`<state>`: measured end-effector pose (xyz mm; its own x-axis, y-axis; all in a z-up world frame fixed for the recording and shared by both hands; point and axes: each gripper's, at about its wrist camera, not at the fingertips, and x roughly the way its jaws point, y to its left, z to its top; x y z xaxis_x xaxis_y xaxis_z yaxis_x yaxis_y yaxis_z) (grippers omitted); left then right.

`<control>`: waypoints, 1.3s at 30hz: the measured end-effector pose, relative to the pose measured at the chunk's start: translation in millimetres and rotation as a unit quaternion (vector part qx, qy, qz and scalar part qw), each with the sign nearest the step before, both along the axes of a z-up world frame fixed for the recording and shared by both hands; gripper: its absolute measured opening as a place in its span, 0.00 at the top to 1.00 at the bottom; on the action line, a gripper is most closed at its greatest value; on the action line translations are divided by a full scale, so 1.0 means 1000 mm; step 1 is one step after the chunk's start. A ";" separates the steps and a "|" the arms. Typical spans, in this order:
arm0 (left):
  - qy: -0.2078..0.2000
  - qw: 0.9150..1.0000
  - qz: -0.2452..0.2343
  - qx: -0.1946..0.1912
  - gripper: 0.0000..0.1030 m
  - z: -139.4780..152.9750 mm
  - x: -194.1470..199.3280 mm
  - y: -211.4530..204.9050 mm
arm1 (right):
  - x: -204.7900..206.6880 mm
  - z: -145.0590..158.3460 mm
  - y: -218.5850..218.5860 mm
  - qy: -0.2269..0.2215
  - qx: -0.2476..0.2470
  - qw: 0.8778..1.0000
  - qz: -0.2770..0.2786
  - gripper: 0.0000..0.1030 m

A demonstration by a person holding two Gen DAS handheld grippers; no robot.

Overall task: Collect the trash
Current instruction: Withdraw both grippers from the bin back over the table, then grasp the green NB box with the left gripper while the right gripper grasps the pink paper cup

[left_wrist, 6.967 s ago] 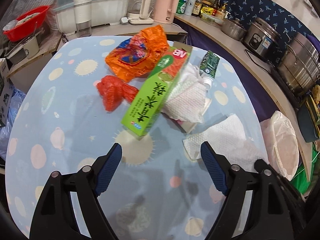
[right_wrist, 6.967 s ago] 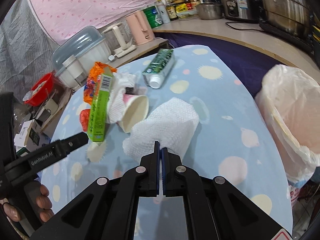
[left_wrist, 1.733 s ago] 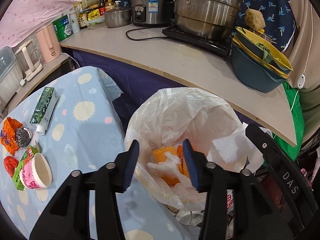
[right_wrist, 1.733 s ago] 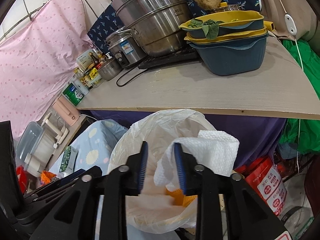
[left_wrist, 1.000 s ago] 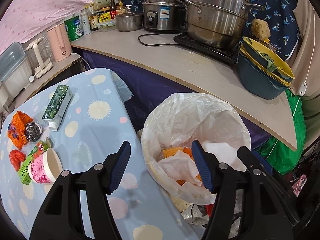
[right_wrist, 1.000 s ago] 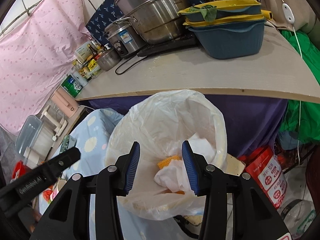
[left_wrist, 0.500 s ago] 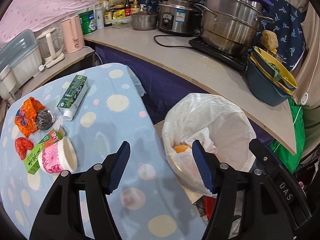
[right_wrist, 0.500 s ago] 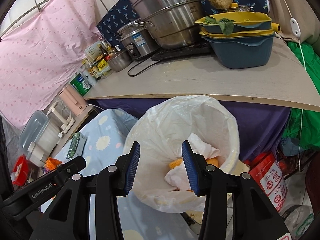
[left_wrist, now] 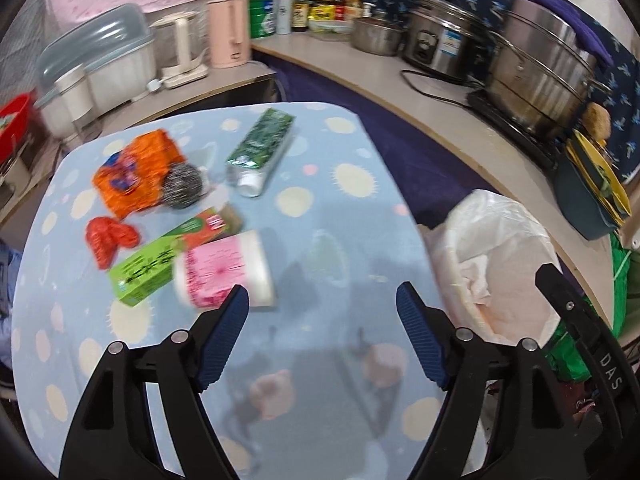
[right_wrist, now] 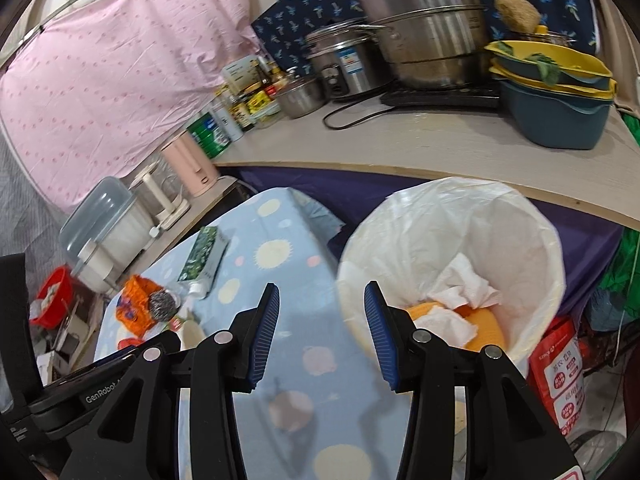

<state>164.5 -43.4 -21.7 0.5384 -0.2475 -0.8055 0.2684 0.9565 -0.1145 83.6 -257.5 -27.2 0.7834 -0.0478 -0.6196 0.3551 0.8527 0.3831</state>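
My left gripper (left_wrist: 322, 316) is open and empty above the blue spotted table (left_wrist: 328, 192). Just ahead of its left finger lies a pink paper cup (left_wrist: 226, 270) on its side, beside a green box (left_wrist: 160, 258). Further off lie a red wrapper (left_wrist: 108, 238), an orange packet (left_wrist: 134, 172), a steel scourer (left_wrist: 184, 186) and a green tube (left_wrist: 262, 146). My right gripper (right_wrist: 318, 326) is open and empty, at the rim of the white-lined bin (right_wrist: 452, 248), which holds white paper towels (right_wrist: 460, 292) and orange trash. The bin (left_wrist: 500, 256) also shows right of the table in the left wrist view.
A wooden counter (right_wrist: 420, 148) curves behind the bin, carrying steel pots (right_wrist: 420, 28), a blue basin (right_wrist: 560, 112), bottles and a pink kettle (left_wrist: 228, 34). A dish rack (left_wrist: 96, 60) stands far left. A red bag (right_wrist: 560, 372) sits on the floor by the bin.
The paper towels have dropped from my grippers into the bin. Both grippers have drawn back from the bin; the left has swung over the table toward the cup.
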 end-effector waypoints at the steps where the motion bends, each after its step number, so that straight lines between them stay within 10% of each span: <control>1: 0.003 1.000 0.007 0.000 0.29 -0.002 0.002 0.010 | 0.003 -0.001 0.007 0.001 0.000 1.000 0.007 0.57; 24: 0.044 0.991 0.122 0.015 0.29 -0.049 0.028 0.168 | 0.079 -0.040 0.137 0.056 -0.012 0.989 0.138 0.57; 39: 0.017 0.998 0.049 0.036 0.17 -0.079 0.067 0.173 | 0.128 -0.062 0.158 0.080 -0.005 0.983 0.168 0.57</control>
<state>231.7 129.1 -100.9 0.5290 -0.1364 -0.8376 0.1706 0.9839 -0.0525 211.8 -99.8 -89.5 0.6491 0.1909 -0.7364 0.1078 0.9352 0.3374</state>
